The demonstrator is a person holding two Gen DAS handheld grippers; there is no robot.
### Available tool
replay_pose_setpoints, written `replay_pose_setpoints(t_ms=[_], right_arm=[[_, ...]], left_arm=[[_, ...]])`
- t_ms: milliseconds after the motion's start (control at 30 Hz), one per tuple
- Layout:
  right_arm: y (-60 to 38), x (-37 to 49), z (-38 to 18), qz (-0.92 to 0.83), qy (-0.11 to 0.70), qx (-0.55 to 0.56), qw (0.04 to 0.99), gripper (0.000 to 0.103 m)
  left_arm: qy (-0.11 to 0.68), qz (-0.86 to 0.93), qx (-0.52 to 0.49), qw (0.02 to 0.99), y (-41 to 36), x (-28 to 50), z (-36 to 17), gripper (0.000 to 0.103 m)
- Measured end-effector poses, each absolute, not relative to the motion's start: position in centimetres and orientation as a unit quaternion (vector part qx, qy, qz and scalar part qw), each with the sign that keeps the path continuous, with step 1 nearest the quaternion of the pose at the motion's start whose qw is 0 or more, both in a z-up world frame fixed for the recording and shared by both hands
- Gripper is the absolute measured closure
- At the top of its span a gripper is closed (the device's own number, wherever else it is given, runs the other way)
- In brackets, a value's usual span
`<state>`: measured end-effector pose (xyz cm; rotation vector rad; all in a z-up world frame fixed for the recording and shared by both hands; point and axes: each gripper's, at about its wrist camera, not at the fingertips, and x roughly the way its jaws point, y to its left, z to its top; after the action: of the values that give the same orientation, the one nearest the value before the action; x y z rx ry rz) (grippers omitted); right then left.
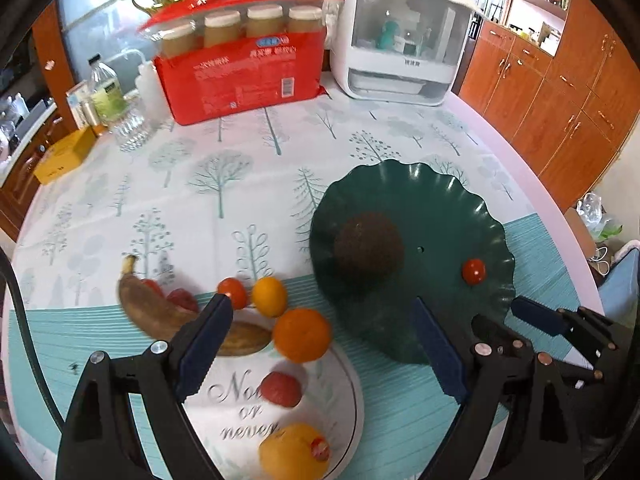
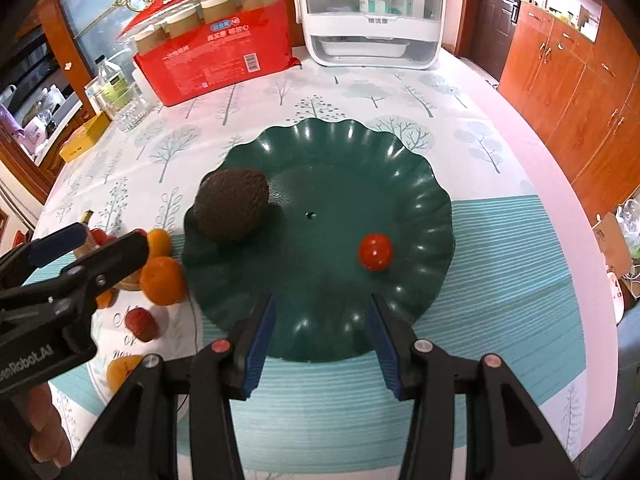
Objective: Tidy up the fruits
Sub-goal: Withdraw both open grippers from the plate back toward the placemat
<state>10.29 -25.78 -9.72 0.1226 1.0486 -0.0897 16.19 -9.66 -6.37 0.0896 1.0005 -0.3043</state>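
Meanwhile, both grippers hover empty with fingers spread: the left gripper (image 1: 320,344) over the white plate (image 1: 352,396) of fruit beside an orange (image 1: 302,335), the right gripper (image 2: 322,344) over the green dish (image 2: 420,184) holding an avocado (image 2: 231,206) and a cherry tomato (image 2: 375,252).

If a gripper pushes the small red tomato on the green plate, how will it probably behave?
The cherry tomato looks round and glossy, so it would probably roll across the smooth green plate and may slip between flat pads. The raised fluted rim might stop it. Its thin-looking skin suggests a hard squeeze could burst it.
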Motion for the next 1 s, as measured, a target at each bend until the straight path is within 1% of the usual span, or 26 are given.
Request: replay_pose_setpoints(t_ms=[400,733,833,1000], right_arm=[[-24.4,8.3,-5.7,-0.018,0.471,0.055,0.880,0.056],[-22.1,7.2,-2.3,0.013,0.448,0.051,0.893,0.055],[-20.8,7.1,-2.0,0.030,0.447,0.048,0.893,0.054],[-18.6,7.1,-2.5,0.066,0.457,0.046,0.886,0.047]], left_arm=[[0.448,-0.114,0.046,0.886,-6.3,12.4,-1.5,0.013],[0.428,-0.094,0.039,0.898,-3.0,11.2,2.6,0.013],[0.429,-0.083,0.033,0.899,-1.4,11.0,2.9,0.013],[0.430,-0.052,0.039,0.900,0.8,10.4,2.4,0.013]])
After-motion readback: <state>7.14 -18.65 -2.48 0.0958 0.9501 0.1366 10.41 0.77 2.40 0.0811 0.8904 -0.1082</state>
